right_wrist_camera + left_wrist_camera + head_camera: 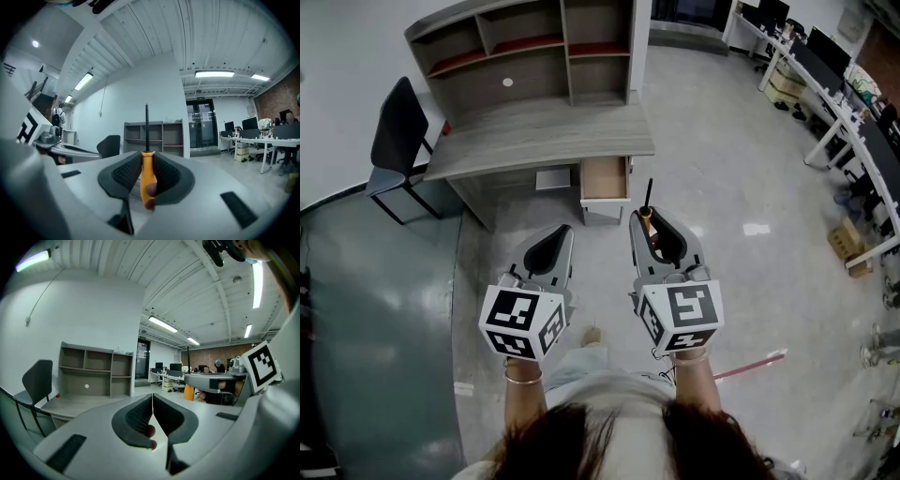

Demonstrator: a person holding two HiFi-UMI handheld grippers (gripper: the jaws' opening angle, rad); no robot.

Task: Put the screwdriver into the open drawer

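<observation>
My right gripper (649, 217) is shut on the orange handle of a screwdriver (148, 180), whose black shaft (649, 192) sticks out forward past the jaws. My left gripper (562, 231) is shut with nothing between its jaws, level with the right one and to its left. Ahead on the floor stands a grey desk (534, 131) with a shelf unit on top. Its wooden drawer (606, 178) is pulled open under the desk's right end, just beyond the screwdriver tip in the head view. Both grippers hang in the air well short of the desk.
A black chair (397, 127) stands at the desk's left end. A row of office desks with monitors (839, 80) runs along the far right. A cardboard box (846, 242) sits on the floor at right, and a pink strip (750, 364) lies near my feet.
</observation>
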